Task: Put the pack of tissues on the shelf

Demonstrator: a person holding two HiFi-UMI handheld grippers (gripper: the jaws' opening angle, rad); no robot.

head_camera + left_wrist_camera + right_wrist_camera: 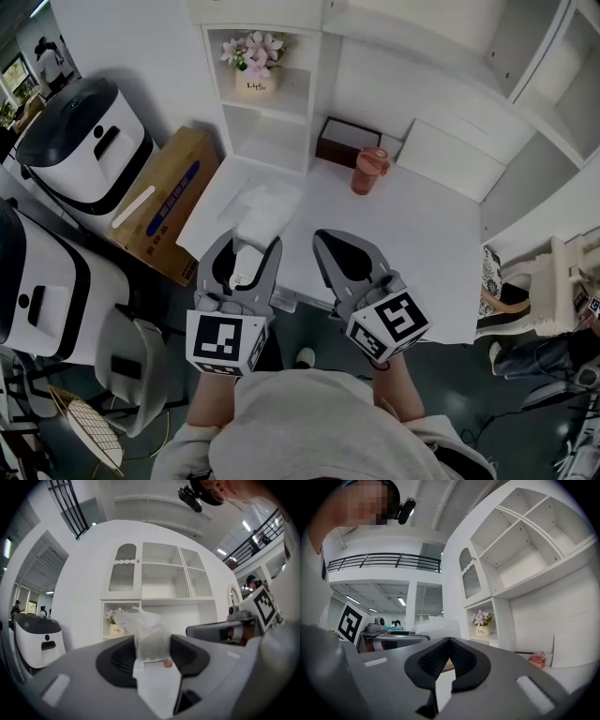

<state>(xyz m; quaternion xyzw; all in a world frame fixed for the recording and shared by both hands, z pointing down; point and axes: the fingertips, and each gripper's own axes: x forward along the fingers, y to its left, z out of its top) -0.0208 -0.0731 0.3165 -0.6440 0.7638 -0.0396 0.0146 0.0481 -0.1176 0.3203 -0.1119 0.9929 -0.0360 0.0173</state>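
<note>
The pack of tissues [263,210], white in crinkly clear plastic, sticks out from between the jaws of my left gripper [248,246], which is shut on it over the near left part of the white table [412,234]. In the left gripper view the pack of tissues [150,637] fills the gap in the left gripper [151,645], with the white shelf unit [159,581] straight ahead. My right gripper [325,236] hovers beside it, shut and empty; its pads meet in the right gripper view [449,641]. The shelf unit [272,131] stands at the table's far left.
A pot of pink flowers [253,67] sits in the shelf's upper cubby. A dark box [342,141] and a pink cup [368,171] stand at the back of the table. A cardboard box [164,202] and white machines [84,141] are on the floor to the left.
</note>
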